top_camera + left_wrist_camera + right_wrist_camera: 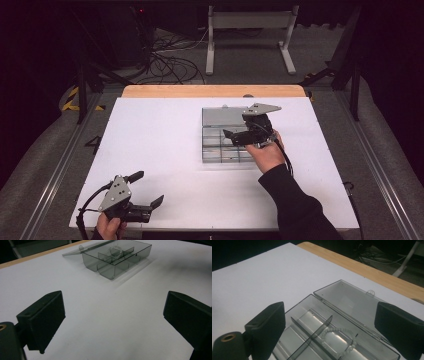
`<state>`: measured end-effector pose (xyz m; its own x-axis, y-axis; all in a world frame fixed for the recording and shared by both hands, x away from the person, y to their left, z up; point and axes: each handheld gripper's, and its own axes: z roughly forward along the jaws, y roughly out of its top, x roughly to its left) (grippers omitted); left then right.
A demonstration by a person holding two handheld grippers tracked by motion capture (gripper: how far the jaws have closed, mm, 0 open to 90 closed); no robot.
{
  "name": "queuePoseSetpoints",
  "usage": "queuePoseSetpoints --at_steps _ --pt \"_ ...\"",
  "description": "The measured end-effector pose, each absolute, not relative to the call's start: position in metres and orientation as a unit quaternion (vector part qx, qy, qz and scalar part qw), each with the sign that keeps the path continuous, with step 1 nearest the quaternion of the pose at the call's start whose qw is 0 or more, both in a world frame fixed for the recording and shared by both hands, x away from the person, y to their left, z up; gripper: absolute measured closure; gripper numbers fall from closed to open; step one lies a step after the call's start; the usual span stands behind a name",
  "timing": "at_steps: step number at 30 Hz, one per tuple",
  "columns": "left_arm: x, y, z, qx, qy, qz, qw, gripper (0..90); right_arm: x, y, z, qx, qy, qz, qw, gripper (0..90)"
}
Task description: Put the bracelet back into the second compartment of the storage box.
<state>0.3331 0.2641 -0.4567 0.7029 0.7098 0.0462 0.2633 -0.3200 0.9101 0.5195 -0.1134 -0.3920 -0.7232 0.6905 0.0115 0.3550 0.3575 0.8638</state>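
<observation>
The right gripper [229, 135] hovers over the open divided box [212, 145] at mid-table, jaws wide apart and empty. The left gripper [148, 189] rests low near the front edge, also wide open, empty.

My left gripper [145, 190] and right gripper [231, 136] are black, and each carries a grey three-cornered plate [115, 192] dotted with small dark holes on top, with a black cable [88, 204] trailing off it. My jaws are blocky matt black pads, and a brass-coloured round fitting [228, 337] sits in the black body below one of them. A black long sleeve [295, 205] covers my right arm to the wrist.
</observation>
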Motion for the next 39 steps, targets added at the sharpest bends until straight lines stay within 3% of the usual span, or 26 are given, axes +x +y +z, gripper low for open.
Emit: queuePoseSetpoints --at_steps 39 --pt "0.333 0.264 -0.456 0.78 0.311 0.231 0.491 4.5 0.457 -0.147 -0.366 0.274 0.807 0.49 0.181 3.3"
